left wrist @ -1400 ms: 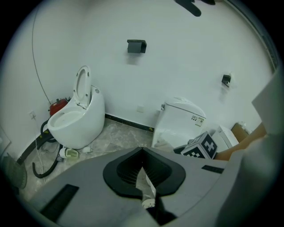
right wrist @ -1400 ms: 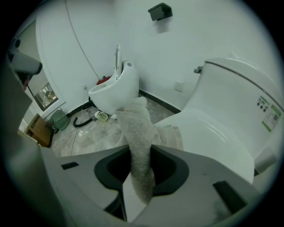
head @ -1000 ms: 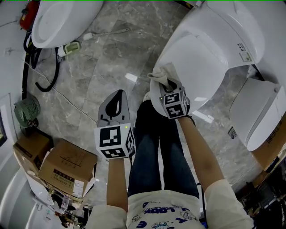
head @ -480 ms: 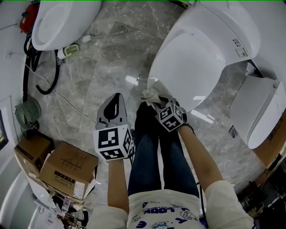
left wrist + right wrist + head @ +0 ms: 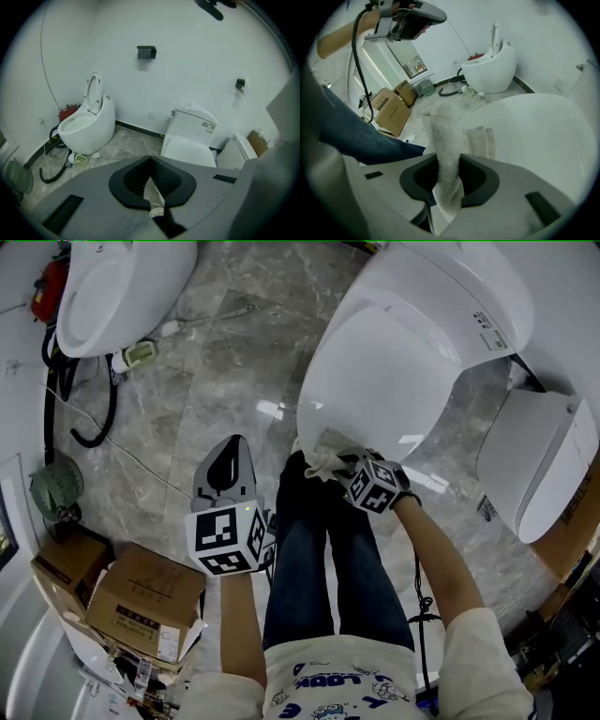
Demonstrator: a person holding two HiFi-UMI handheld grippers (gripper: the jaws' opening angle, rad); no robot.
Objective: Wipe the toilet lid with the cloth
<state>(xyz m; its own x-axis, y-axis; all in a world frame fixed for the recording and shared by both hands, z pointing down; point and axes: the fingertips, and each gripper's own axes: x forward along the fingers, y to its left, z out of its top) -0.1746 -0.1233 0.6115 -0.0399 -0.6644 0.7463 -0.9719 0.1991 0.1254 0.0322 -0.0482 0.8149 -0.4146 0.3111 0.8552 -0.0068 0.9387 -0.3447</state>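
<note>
The white toilet with its lid (image 5: 384,371) shut fills the upper middle of the head view. My right gripper (image 5: 335,461) is shut on a pale cloth (image 5: 317,448), which lies against the lid's near front edge. In the right gripper view the cloth (image 5: 445,140) runs up from between the jaws onto the lid (image 5: 525,136). My left gripper (image 5: 232,448) hangs over the floor left of the person's legs, away from the toilet. Its jaws stand together with nothing between them. The left gripper view looks past that gripper (image 5: 151,183) at the toilet lid (image 5: 190,150).
A second toilet (image 5: 112,287) with its seat raised stands at the upper left, with a black hose (image 5: 89,418) beside it. Cardboard boxes (image 5: 141,601) and a small fan (image 5: 54,488) sit at the lower left. Another white fixture (image 5: 539,474) stands at the right. The person's legs (image 5: 319,559) are below the grippers.
My right gripper has drawn the cloth down the lid toward its front edge and the person. The left gripper has hardly moved.
</note>
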